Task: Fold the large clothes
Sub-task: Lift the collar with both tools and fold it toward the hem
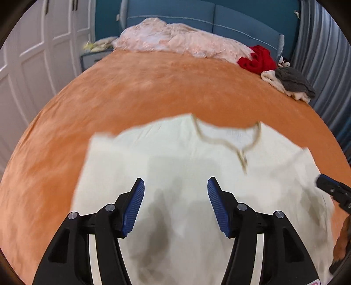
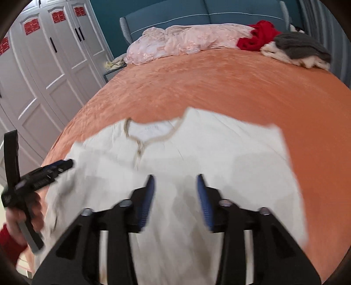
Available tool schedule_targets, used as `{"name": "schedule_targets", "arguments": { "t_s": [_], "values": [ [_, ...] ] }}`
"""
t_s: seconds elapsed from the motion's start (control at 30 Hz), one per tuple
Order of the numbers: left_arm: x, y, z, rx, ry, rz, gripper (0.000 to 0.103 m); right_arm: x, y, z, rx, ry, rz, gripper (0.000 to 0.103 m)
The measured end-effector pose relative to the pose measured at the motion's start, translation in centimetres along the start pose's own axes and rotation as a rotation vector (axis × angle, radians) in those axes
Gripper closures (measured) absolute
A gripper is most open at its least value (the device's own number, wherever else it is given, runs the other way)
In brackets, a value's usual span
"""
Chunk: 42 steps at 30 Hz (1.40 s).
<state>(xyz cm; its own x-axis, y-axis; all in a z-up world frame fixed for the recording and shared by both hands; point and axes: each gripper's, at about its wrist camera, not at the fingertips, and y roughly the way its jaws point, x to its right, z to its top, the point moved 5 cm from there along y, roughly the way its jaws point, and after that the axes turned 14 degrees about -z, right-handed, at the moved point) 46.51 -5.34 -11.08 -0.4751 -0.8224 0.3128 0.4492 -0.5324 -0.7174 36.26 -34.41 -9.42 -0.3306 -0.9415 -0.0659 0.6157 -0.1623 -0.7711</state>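
Observation:
A cream-white shirt (image 1: 166, 157) with a beige-trimmed neckline lies spread on the orange bedspread (image 1: 131, 87), collar toward the headboard. It also shows in the right wrist view (image 2: 219, 153). My left gripper (image 1: 176, 184) is open and empty, hovering over the shirt's lower body. My right gripper (image 2: 175, 179) is open and empty, over the shirt's middle. The left gripper also shows at the left of the right wrist view (image 2: 65, 164), by the shirt's left edge. The right gripper's tip shows at the right edge of the left wrist view (image 1: 329, 184).
A pink quilt (image 1: 179, 39) is bunched at the blue headboard (image 1: 219, 19). A red garment (image 1: 258, 59) and a grey and cream pile (image 1: 291, 83) lie at the far right. White wardrobe doors (image 2: 43, 65) stand left of the bed.

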Motion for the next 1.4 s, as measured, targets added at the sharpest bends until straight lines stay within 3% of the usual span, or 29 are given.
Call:
{"name": "schedule_targets", "arguments": {
  "t_s": [0.07,0.13,0.23,0.33,0.43,0.57,0.6,0.63,0.67,0.73,0.8,0.93,1.07,1.23,1.3,1.4],
  "values": [
    [-1.6,-3.7,-3.3,-0.011,-0.068,-0.035,0.041,3.1,-3.7,-4.1,-0.027,0.004,-0.026,0.052],
    [-3.3,-6.4,-6.4,-0.031,-0.134,-0.040,0.040,5.8,-6.3,-7.9,-0.056,0.011,-0.064,0.043],
    [-6.5,-10.5,-12.0,-0.057,-0.253,-0.026,0.040,10.8,-10.0,-14.7,-0.128,0.076,-0.125,0.039],
    [-8.5,-13.7,-17.4,-0.077,-0.366,-0.035,0.040,14.6,-12.1,-21.2,-0.239,0.203,-0.094,0.039],
    [-8.8,-15.6,-21.2,-0.067,-0.468,-0.106,0.040,15.2,-13.2,-24.8,-0.280,0.262,-0.040,0.038],
    [-7.9,-15.8,-23.2,-0.047,-0.536,-0.188,0.042,14.0,-13.9,-25.6,-0.244,0.313,0.026,0.037],
    [-7.3,-15.8,-23.3,-0.048,-0.528,-0.191,0.044,13.6,-13.9,-25.7,-0.245,0.329,0.047,0.041],
    [-6.7,-15.8,-23.4,-0.054,-0.516,-0.190,0.051,13.0,-13.6,-25.6,-0.251,0.349,0.087,0.054],
    [-6.3,-15.8,-23.3,-0.058,-0.502,-0.188,0.059,12.6,-13.5,-25.6,-0.257,0.364,0.102,0.060],
    [-5.5,-15.8,-23.2,-0.077,-0.478,-0.171,0.086,12.0,-13.3,-25.3,-0.263,0.382,0.107,0.089],
    [-5.4,-17.0,-22.9,-0.059,-0.476,-0.176,0.094,11.9,-14.0,-24.9,-0.244,0.392,0.105,0.096],
    [-3.9,-20.4,-22.2,-0.026,-0.421,-0.176,0.097,11.3,-18.0,-24.0,-0.183,0.320,0.114,0.098],
    [-1.9,-24.7,-23.9,-0.034,-0.375,-0.178,0.098,10.4,-22.6,-25.1,-0.203,0.181,0.100,0.098],
    [1.7,-32.2,-30.6,-0.160,-0.353,-0.174,0.098,11.1,-30.0,-31.2,-0.385,0.010,0.076,0.098],
    [2.7,-35.7,-33.6,-0.202,-0.370,-0.159,0.098,11.5,-32.8,-33.3,-0.453,0.004,0.079,0.098],
    [4.0,-38.7,-36.7,-0.230,-0.407,-0.131,0.098,11.4,-35.4,-34.9,-0.487,0.008,0.072,0.098]
  ]
}}
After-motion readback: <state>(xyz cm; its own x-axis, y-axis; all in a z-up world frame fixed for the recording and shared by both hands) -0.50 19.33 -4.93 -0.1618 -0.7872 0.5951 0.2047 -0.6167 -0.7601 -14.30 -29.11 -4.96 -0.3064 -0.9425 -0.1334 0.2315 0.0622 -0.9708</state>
